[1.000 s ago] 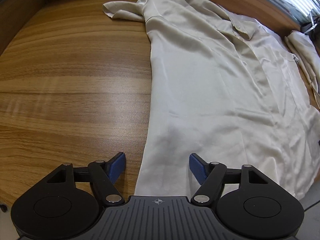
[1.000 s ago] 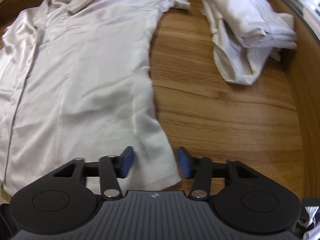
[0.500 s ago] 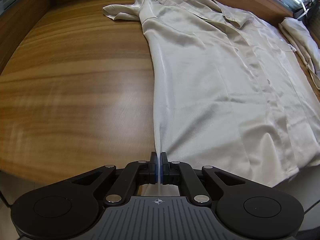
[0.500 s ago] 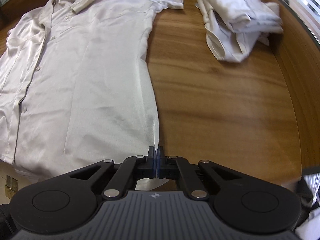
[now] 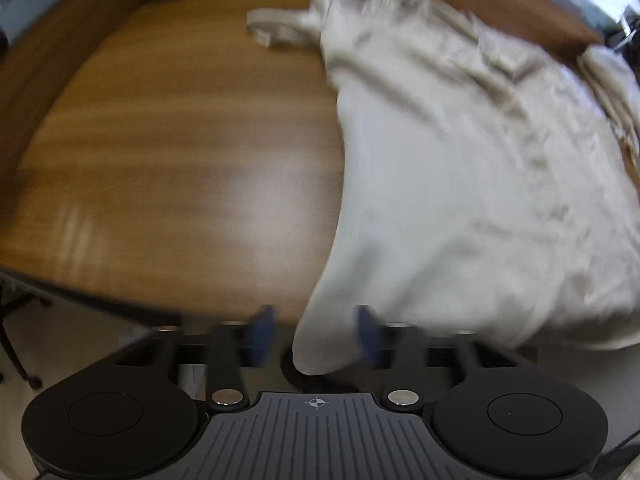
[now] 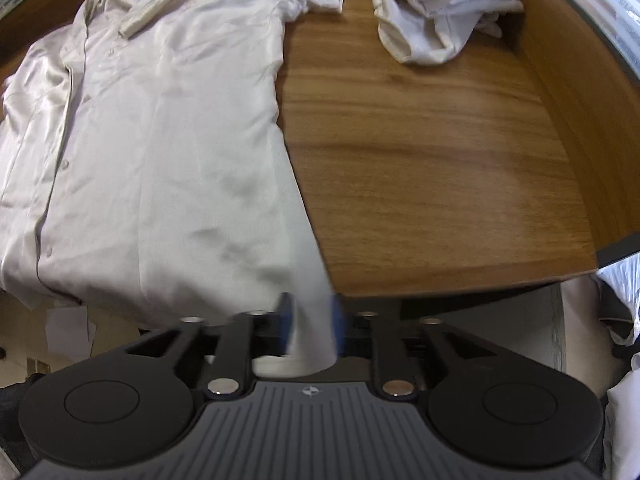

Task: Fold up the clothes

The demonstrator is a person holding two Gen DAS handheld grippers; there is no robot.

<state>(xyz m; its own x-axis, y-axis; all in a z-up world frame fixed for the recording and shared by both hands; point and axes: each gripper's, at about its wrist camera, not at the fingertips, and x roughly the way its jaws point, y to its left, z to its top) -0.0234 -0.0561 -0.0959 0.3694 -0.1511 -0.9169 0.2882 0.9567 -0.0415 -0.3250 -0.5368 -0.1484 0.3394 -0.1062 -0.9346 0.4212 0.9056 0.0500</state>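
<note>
A cream short-sleeved button shirt (image 5: 460,168) lies spread face up on the wooden table (image 5: 180,168), its hem hanging over the near edge. My left gripper (image 5: 316,334) is open, with the shirt's left hem corner hanging loose between the blue pads. The left wrist view is blurred. In the right wrist view the same shirt (image 6: 160,140) fills the left half. My right gripper (image 6: 311,326) is open, and the right hem corner hangs between its pads.
A pile of folded white clothes (image 6: 436,4) sits at the far right of the table (image 6: 440,160), and shows in the left wrist view (image 5: 612,80). A raised wooden rim (image 6: 580,100) borders the table. Floor and a chair base (image 5: 16,344) lie below the near edge.
Both grippers were shut on the hem corners half a second ago and have opened. The shirt has been drawn towards the near edge, its hem now hanging over it.
</note>
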